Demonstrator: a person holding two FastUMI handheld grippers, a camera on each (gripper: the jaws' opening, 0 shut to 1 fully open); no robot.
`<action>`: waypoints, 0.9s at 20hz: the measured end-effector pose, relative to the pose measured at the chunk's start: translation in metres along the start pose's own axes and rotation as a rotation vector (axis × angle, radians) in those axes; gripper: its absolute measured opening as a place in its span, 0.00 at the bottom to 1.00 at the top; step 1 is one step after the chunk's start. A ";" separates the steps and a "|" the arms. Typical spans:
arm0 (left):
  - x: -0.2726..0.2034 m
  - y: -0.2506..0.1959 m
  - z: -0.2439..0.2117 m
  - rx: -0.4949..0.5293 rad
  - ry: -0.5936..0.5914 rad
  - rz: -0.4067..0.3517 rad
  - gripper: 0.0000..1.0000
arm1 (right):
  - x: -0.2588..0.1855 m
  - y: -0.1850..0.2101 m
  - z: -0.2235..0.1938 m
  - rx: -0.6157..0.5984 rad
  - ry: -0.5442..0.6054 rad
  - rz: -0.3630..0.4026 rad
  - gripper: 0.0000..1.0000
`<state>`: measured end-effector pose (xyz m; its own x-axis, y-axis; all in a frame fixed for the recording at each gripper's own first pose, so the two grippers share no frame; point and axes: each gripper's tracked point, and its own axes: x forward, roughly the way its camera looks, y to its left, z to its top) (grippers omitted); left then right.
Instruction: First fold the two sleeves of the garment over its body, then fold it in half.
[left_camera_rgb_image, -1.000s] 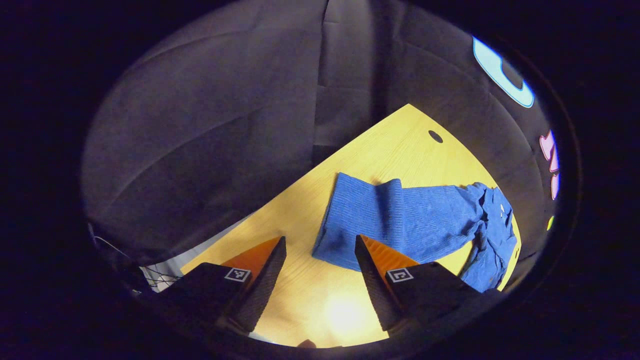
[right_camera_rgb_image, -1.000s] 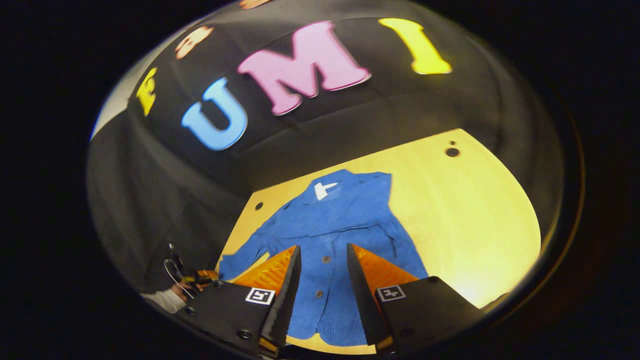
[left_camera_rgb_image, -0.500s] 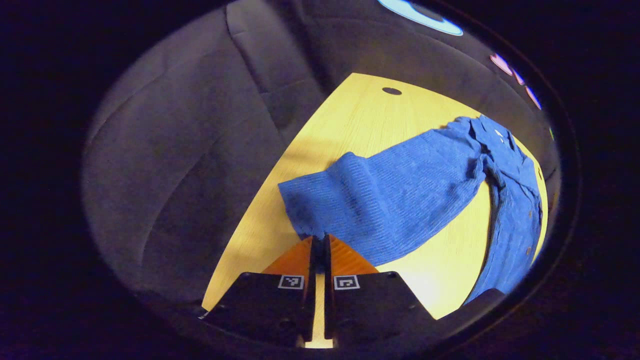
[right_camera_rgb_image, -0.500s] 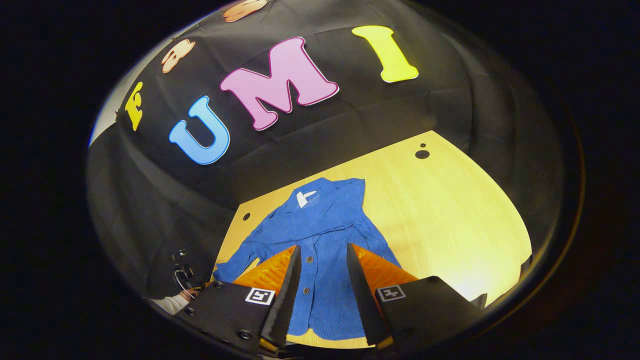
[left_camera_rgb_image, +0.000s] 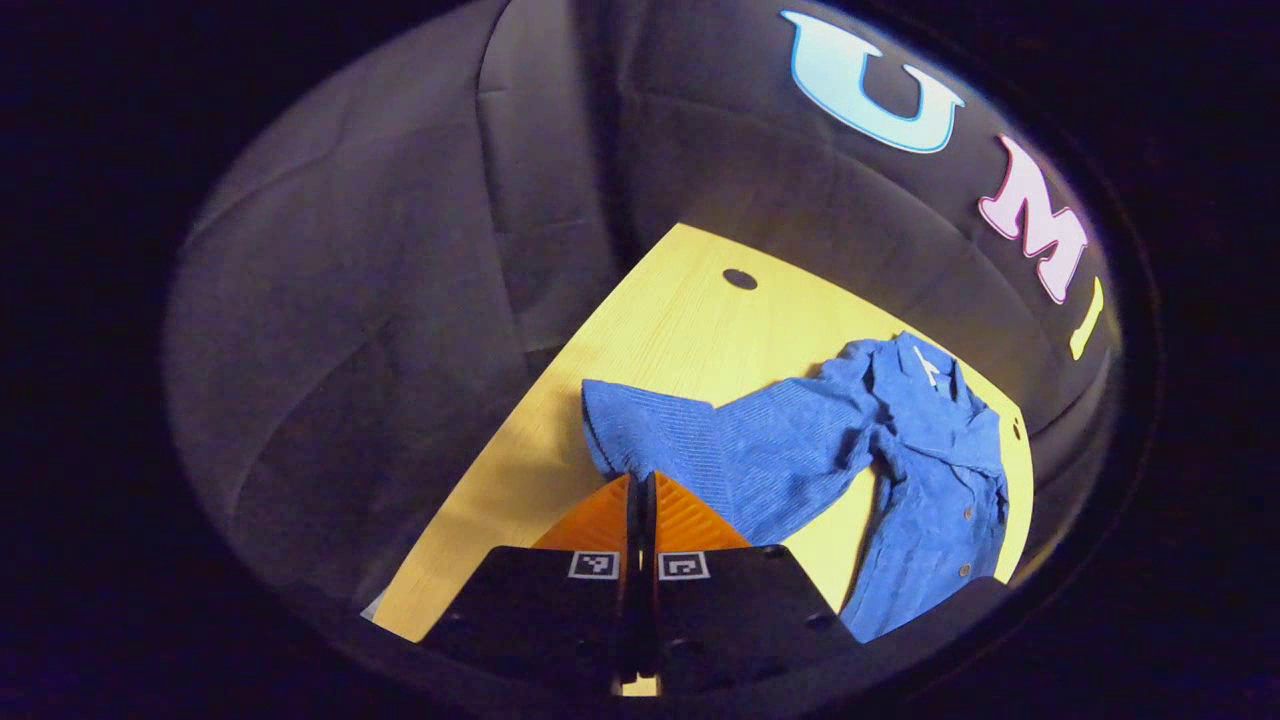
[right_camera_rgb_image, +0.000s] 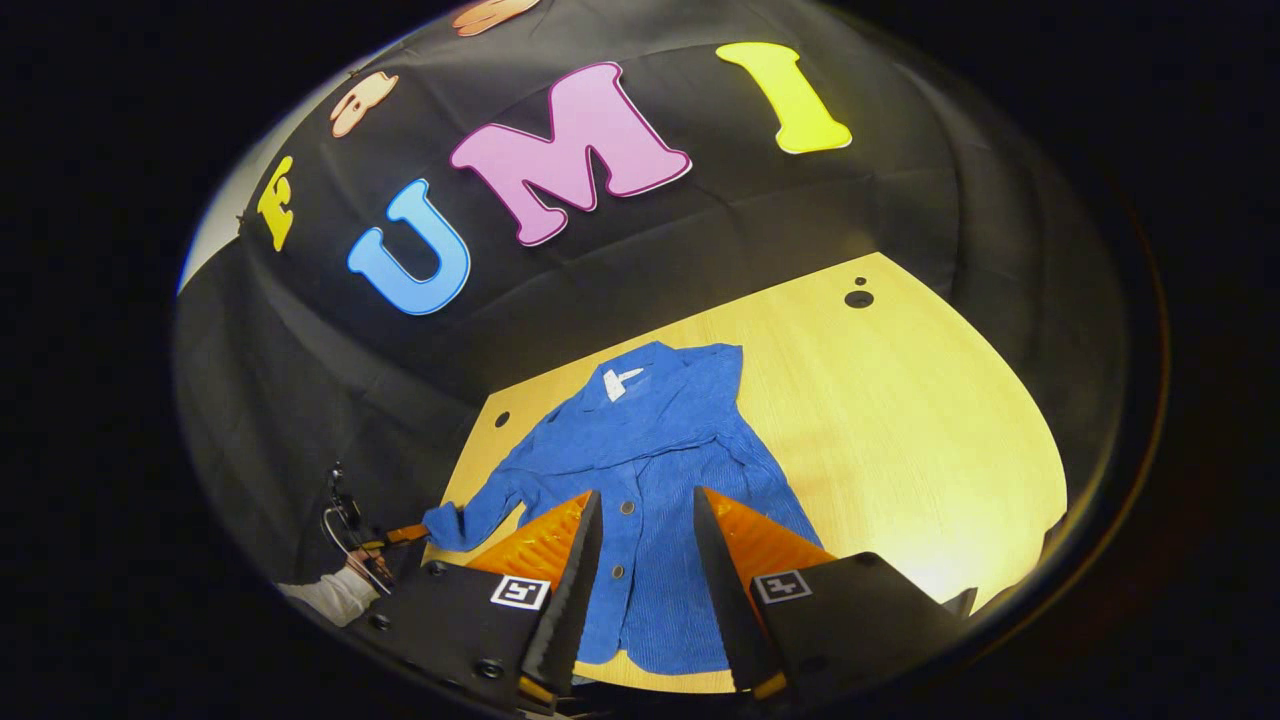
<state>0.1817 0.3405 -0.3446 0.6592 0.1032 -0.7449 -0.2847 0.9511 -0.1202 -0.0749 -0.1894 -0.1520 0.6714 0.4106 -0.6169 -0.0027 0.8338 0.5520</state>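
On the yellow worktop (right_camera_rgb_image: 900, 420), a blue jacket (right_camera_rgb_image: 660, 480) lies face up, collar toward the far edge beside the black cloth wall (right_camera_rgb_image: 600, 290), hem at the near edge. Its one sleeve (left_camera_rgb_image: 720, 450) stretches toward the worktop's side edge, the cuff pinched between the pressed-together jaws of the left gripper (left_camera_rgb_image: 640, 490). Above the hem, the right gripper (right_camera_rgb_image: 645, 520) hovers with jaws spread, gripping nothing. By the look of it, the first sleeve fold is only starting; the other sleeve's state is unclear, and the halving remains.
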 end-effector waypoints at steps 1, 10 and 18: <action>-0.007 -0.014 0.013 0.013 -0.029 -0.016 0.00 | 0.000 -0.004 0.002 0.010 -0.004 0.002 0.60; -0.040 -0.251 0.104 0.202 -0.184 -0.265 0.00 | -0.009 -0.058 0.017 0.092 -0.029 0.002 0.60; 0.020 -0.506 0.058 0.387 -0.085 -0.545 0.00 | -0.022 -0.129 0.002 0.155 0.006 -0.051 0.52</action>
<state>0.3792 -0.1217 -0.2602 0.6949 -0.4134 -0.5883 0.3635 0.9079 -0.2087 -0.0876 -0.3070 -0.2083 0.6630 0.3720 -0.6496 0.1455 0.7871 0.5994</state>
